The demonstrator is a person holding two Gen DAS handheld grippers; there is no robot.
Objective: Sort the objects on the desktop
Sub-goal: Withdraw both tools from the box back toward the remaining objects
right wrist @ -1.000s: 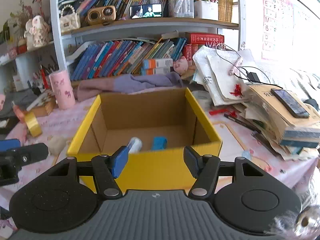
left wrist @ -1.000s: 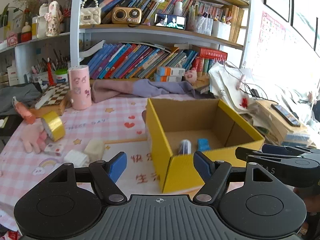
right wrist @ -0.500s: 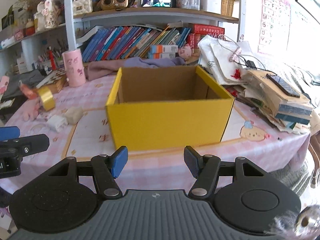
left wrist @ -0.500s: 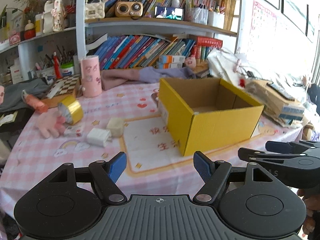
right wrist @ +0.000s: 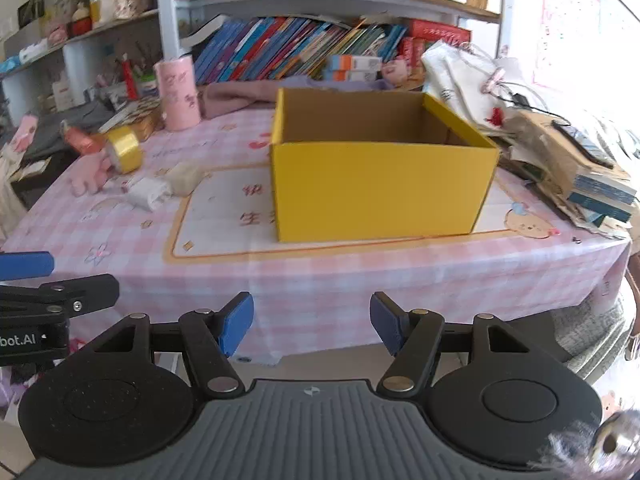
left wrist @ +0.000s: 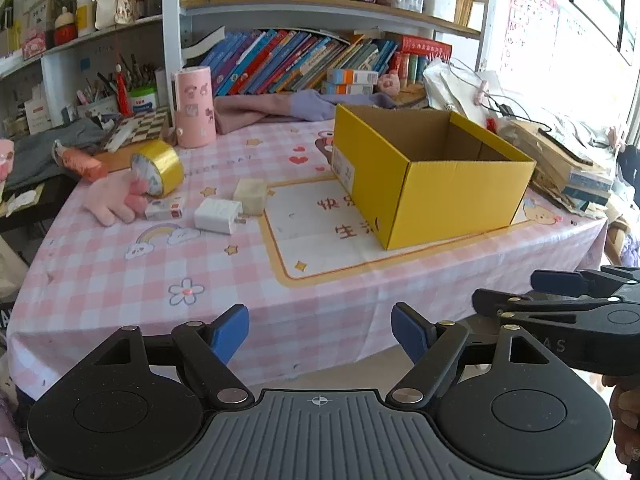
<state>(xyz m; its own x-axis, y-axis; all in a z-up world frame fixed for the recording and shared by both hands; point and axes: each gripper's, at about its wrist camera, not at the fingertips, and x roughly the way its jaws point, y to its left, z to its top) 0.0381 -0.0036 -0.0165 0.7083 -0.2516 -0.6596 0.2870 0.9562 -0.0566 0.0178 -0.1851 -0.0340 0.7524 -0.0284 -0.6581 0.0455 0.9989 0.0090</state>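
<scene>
An open yellow cardboard box [left wrist: 432, 184] [right wrist: 380, 188] stands on the pink checked tablecloth; its inside floor is hidden from here. Left of it lie a white charger [left wrist: 218, 215] [right wrist: 146, 194], a cream block [left wrist: 250, 196] [right wrist: 184, 173], a small white-and-red packet [left wrist: 164, 210], a gold tape roll [left wrist: 158, 168] [right wrist: 125, 149] and a pink plush [left wrist: 114, 200] [right wrist: 88, 176]. My left gripper [left wrist: 320, 332] is open and empty, held off the table's front edge. My right gripper [right wrist: 312, 322] is open and empty, also in front of the table.
A pink cylinder [left wrist: 194, 107] and an orange tube [left wrist: 80, 162] stand at the back left. Purple cloth [left wrist: 280, 106] lies behind the box. Stacked books and papers [left wrist: 560, 160] crowd the right side. Bookshelves [left wrist: 320, 8] rise behind the table.
Both grippers have pulled back and away from the box, from just above it to beyond the table's front edge. Both stay open and empty.
</scene>
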